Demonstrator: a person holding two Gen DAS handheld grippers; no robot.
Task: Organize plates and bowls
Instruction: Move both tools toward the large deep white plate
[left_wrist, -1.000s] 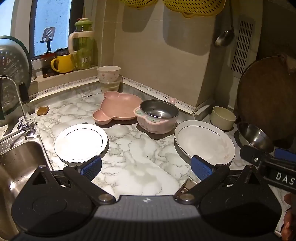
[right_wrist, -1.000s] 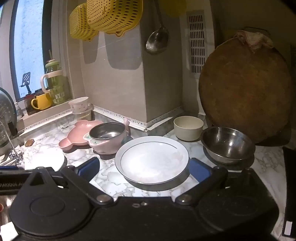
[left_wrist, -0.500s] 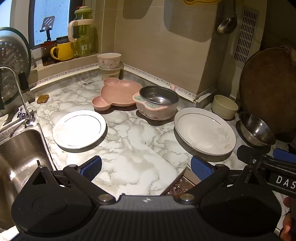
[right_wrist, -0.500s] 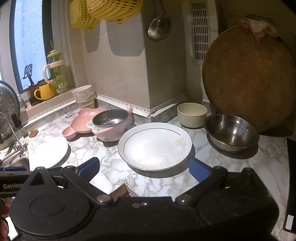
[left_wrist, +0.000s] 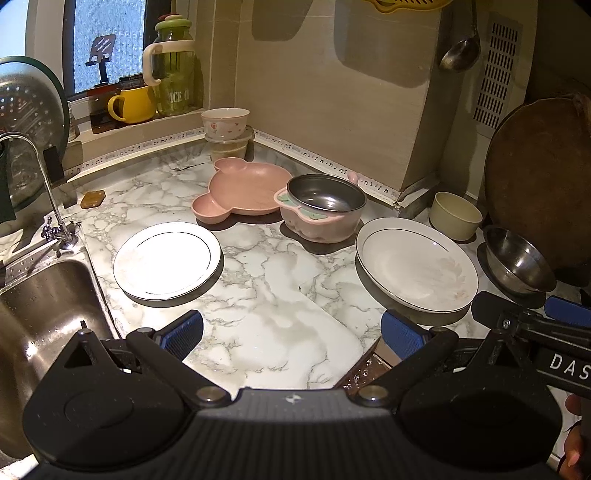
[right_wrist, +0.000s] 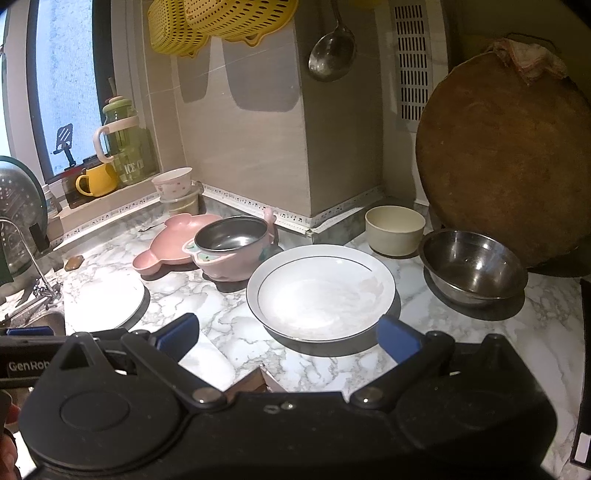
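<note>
Two white plates lie on the marble counter: a flat plate (left_wrist: 166, 260) (right_wrist: 103, 301) near the sink and a deeper plate (left_wrist: 415, 264) (right_wrist: 319, 291) to the right. Behind them sit a pink bear-shaped dish (left_wrist: 245, 190) (right_wrist: 173, 245) and a pink bowl with a steel liner (left_wrist: 323, 208) (right_wrist: 232, 247). A cream bowl (left_wrist: 454, 216) (right_wrist: 395, 229) and a steel bowl (left_wrist: 517, 260) (right_wrist: 472, 266) stand at the right. My left gripper (left_wrist: 291, 328) is open above the counter's front. My right gripper (right_wrist: 288, 332) is open just in front of the deeper plate.
A steel sink (left_wrist: 40, 314) with a tap (left_wrist: 44, 184) lies at the left. A flowered bowl on stacked tubs (left_wrist: 225, 123) stands in the corner. A yellow mug (left_wrist: 131, 105) and green jar (left_wrist: 173, 70) sit on the sill. A round wooden board (right_wrist: 506, 162) leans at the right.
Both grippers have drawn back and risen a little, so the dishes look farther off. No dish has moved and both grippers stay open.
</note>
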